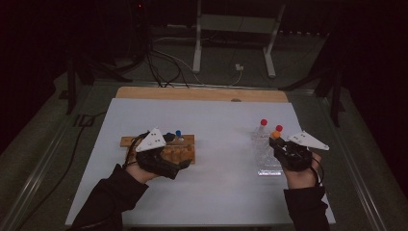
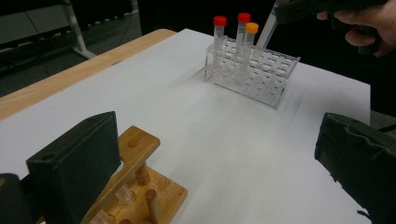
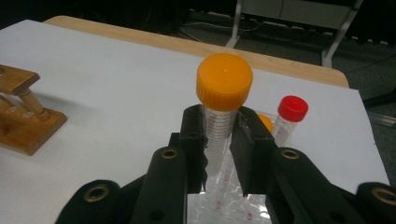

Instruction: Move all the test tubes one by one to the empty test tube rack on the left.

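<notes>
My right gripper [image 3: 220,122] is shut on an orange-capped clear tube [image 3: 224,88], clamped just below the cap. The tube's lower end points down into the clear plastic rack [image 1: 267,161] on the right of the white mat; I cannot tell whether it is seated. A red-capped tube [image 3: 293,108] and a second orange cap [image 3: 266,122] stand just behind it. My left gripper [image 2: 215,140] is wide open with nothing between its jaws, hovering over the wooden rack [image 2: 140,186] at the mat's left. In the high view the left gripper [image 1: 166,143] covers part of that wooden rack [image 1: 187,151].
Blue-capped tubes [image 1: 178,133] stand in the wooden rack's far side. Two red-capped tubes [image 2: 220,21] rise from the clear rack [image 2: 252,70]. The white mat [image 1: 216,134] lies on a wooden table [image 1: 202,94]. Cables and a metal stand lie on the floor beyond.
</notes>
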Motion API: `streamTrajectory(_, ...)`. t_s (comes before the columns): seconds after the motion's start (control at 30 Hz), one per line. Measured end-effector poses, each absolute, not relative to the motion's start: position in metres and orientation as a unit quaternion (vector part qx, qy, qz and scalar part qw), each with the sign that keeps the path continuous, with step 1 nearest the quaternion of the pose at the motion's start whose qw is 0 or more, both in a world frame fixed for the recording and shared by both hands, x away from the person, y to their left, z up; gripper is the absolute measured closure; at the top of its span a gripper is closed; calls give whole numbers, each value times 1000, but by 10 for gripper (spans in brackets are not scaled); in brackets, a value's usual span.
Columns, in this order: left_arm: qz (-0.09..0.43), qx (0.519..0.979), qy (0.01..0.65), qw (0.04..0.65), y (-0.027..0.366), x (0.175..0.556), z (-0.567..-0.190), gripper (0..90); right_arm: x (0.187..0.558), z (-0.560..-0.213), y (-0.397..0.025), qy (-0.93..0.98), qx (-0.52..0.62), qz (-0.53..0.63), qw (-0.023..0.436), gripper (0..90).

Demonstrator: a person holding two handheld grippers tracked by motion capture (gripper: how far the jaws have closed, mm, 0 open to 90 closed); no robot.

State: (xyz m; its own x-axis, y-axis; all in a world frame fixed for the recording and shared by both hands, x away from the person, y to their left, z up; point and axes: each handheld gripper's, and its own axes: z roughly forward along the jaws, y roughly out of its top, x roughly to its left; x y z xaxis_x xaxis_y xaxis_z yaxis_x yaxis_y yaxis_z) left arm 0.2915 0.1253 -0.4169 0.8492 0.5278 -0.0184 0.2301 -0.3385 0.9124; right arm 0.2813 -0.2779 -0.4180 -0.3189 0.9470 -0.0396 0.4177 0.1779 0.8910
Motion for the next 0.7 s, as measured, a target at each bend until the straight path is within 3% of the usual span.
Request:
streamTrajectory(0.23,139,806,230,528,124,290,-415,11,273,-411,-266,707,466,429,313,747)
streamTrajectory(0.7,131,811,214,528,117,283,-412,11,261,-426,-217,765,405,435,249,747)
